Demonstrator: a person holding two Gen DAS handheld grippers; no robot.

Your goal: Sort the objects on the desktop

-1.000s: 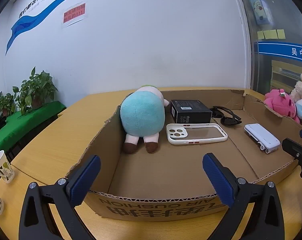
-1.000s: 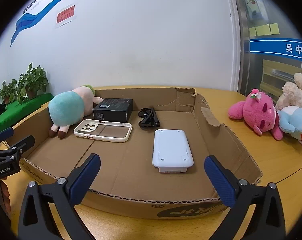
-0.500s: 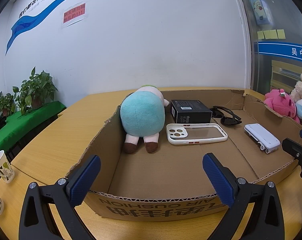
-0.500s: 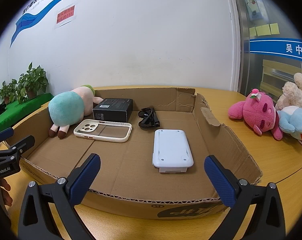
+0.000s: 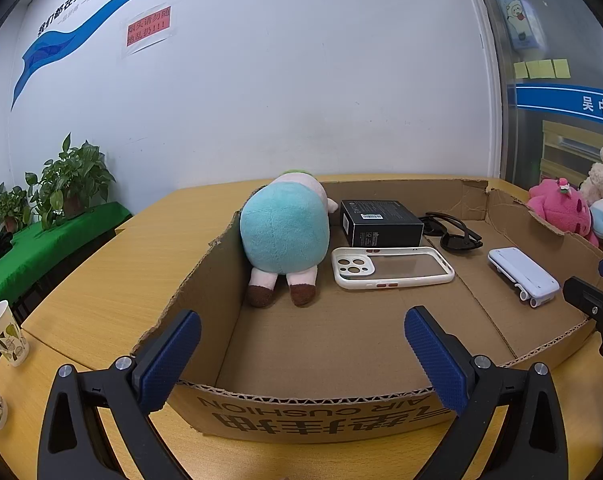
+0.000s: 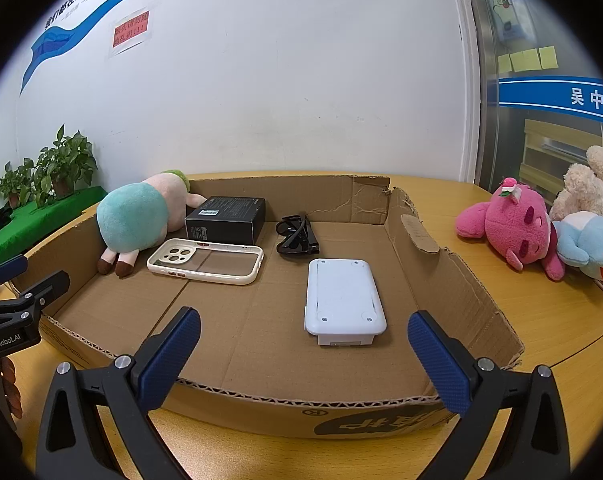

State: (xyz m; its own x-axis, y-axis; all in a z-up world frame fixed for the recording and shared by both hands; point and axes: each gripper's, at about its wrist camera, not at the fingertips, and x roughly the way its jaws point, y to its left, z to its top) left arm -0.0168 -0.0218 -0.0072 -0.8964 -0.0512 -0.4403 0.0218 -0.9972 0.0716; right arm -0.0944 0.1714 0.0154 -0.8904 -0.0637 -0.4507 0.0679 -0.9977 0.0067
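While both grippers, left (image 5: pixel 301 356) and right (image 6: pixel 303 354), hang with fingers spread and empty, the cardboard box (image 6: pixel 453 280) holds a phone case (image 6: pixel 205 261).

I count one box (image 6: pixel 457 280) on one table (image 6: pixel 549 320). In it I see one teal plush (image 6: pixel 135 218), one black carton (image 6: pixel 226 219), one phone case (image 6: pixel 205 260), one pair of sunglasses (image 6: pixel 297 236) and one white device (image 6: pixel 343 298). Outside it lie three plush toys: pink (image 6: pixel 513 228), beige (image 6: pixel 587 186), blue (image 6: pixel 591 246). Two paper cups (image 5: pixel 3 334) stand at my left, and there are two potted plants (image 5: pixel 71 180)
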